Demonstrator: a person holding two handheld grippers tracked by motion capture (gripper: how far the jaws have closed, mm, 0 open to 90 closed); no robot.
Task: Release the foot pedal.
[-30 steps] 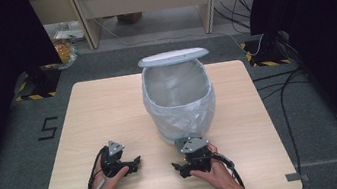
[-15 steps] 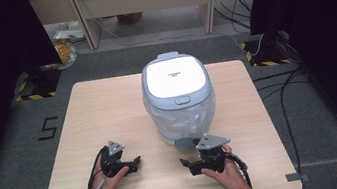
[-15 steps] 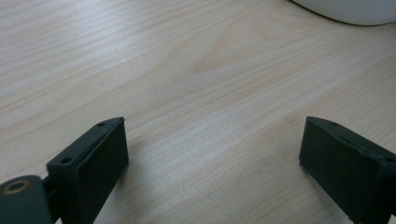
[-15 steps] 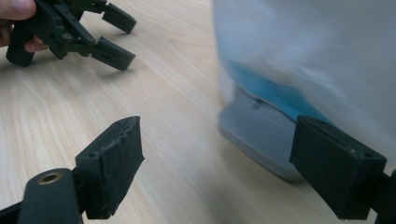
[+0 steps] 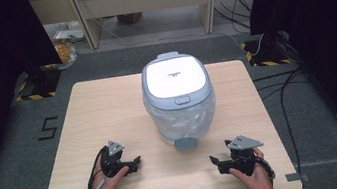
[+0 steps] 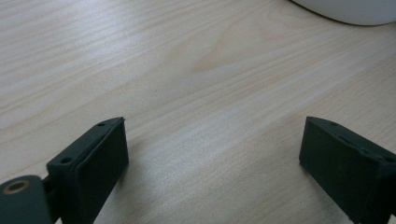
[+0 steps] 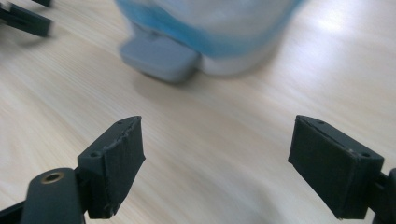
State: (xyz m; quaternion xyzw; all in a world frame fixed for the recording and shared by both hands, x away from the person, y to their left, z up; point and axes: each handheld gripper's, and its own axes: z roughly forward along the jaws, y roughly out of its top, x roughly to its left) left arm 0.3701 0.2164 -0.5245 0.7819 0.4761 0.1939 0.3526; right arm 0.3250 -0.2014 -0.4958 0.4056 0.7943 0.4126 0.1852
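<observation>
left tool: the left tool (image 5: 127, 164) sits low on the near left part of the table (image 5: 108, 108), held by the left hand (image 5: 106, 182). Jaws are spread wide in the left gripper view, nothing but bare wood between them.
right tool: the right tool (image 5: 222, 161) is at the near right of the table, held by the right hand (image 5: 252, 175), with the grey three-cornered plate on top. Jaws are wide apart here too and holding nothing; the right gripper view is a bit blurry.
pedal: a grey foot pedal (image 7: 159, 58) sticks out from the bin's base toward the person, ahead of the right tool's jaws and well apart from them.
bin: a small pedal bin (image 5: 179, 100) stands upright around the middle of the table, between the two tools and farther back. Lid (image 5: 174, 77) is down flat, white top with a grey rim, and a crinkly clear liner (image 5: 185, 117) wraps the body.
cables: black cable trails from each tool.
surroundings: grey floor with a "5" mark (image 5: 48, 128) left of the table.
</observation>
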